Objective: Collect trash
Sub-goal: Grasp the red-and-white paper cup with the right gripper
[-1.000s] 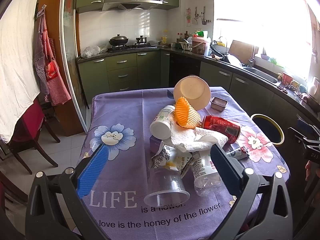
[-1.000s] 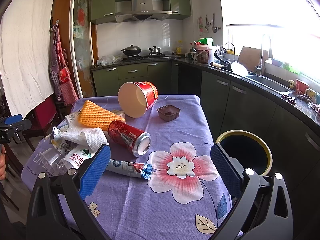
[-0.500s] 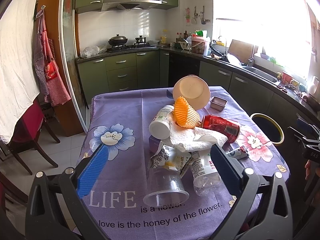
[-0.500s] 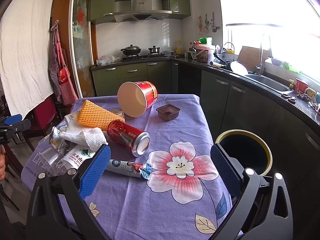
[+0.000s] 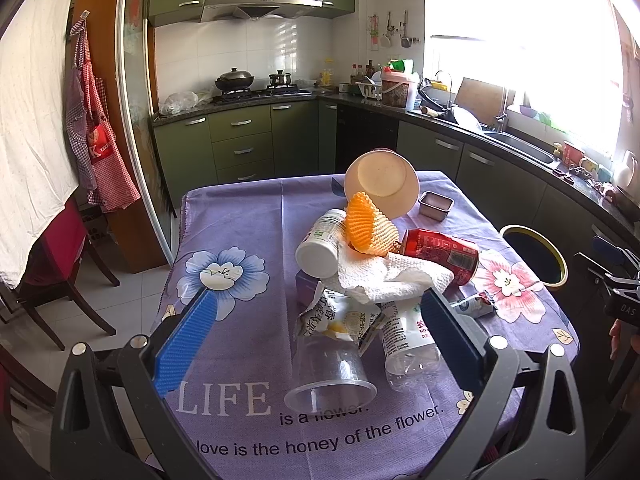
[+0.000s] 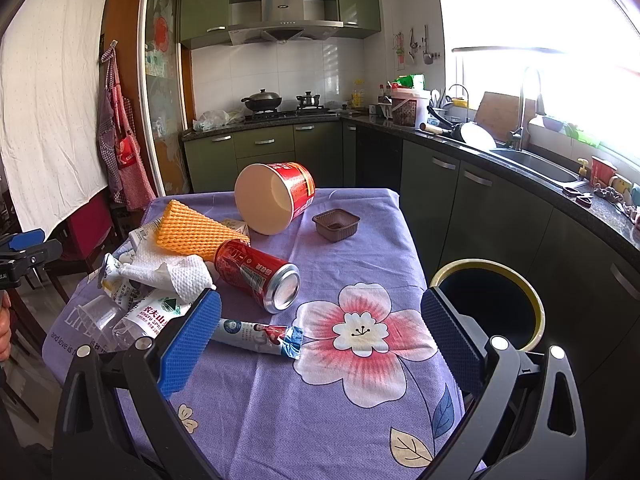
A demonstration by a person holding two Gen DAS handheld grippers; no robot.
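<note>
Purple tablecloth (image 6: 352,248) bears trash — left tool (image 5: 320,336), right tool (image 6: 320,332) both wide apart; empty.

The room was a kitchen with green cabinets (image 6: 264,148) and white wall tiles (image 6: 280,72). A steel hood (image 6: 282,26) hung above the stove (image 6: 284,110), where a black pot (image 6: 262,101) stood. Strong daylight came through the window (image 6: 540,12) over the sink (image 6: 536,164). An apron (image 5: 96,140) hung beside a white cloth (image 5: 32,120). The floor (image 5: 132,292) had pale tiles.
</note>
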